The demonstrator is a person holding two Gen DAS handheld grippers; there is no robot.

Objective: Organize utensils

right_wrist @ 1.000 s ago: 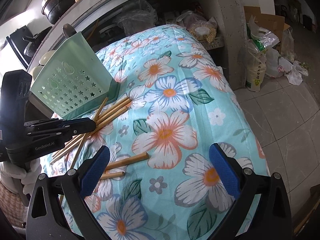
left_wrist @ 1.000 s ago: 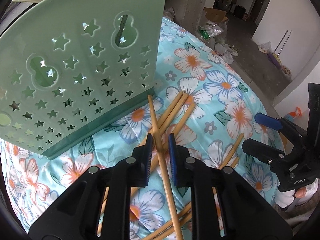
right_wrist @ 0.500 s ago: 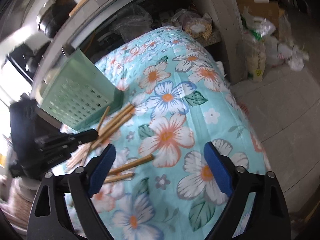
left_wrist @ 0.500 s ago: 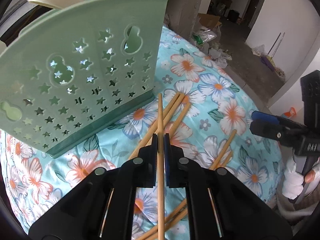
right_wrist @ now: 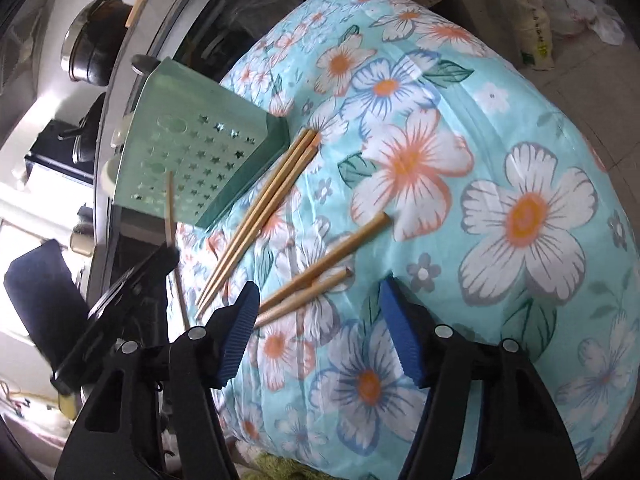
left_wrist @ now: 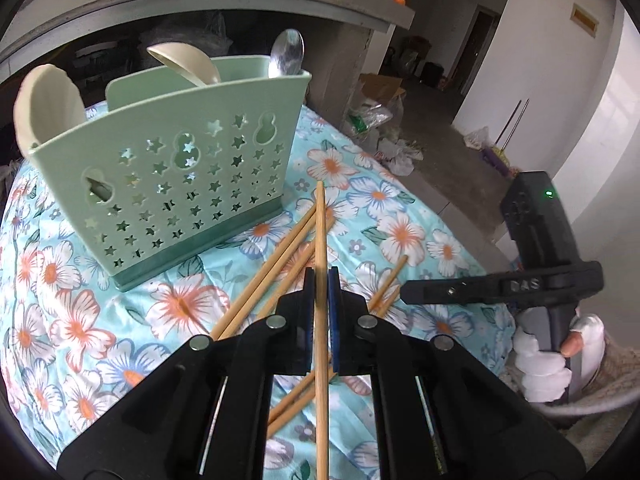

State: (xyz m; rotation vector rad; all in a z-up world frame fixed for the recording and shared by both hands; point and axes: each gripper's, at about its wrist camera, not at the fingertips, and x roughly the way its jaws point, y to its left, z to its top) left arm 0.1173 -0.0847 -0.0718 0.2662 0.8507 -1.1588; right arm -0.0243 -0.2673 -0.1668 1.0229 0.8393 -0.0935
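Since the left gripper (left_wrist: 321, 286) pinches one chopstick (left_wrist: 320, 232) tight, tip it up over the holder (left_wrist: 180, 168). The right gripper (right_wrist: 320, 332) fingers are closing on nothing, near the holder.

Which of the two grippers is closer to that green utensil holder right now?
Left. The left gripper holds a chopstick raised just in front of the green holder. The right gripper, jaws closing on nothing, hangs farther back over the chopsticks on the cloth.

A: Where is the approach blocked?
B: The green utensil holder (left_wrist: 180, 176) stands at the far side of the surface (left_wrist: 420, 240), with loose chopsticks (left_wrist: 280, 256) lying just in front of its base.
A: Free room?
B: The floral cloth right of the chopsticks is bare up to the right gripper (left_wrist: 404, 292).
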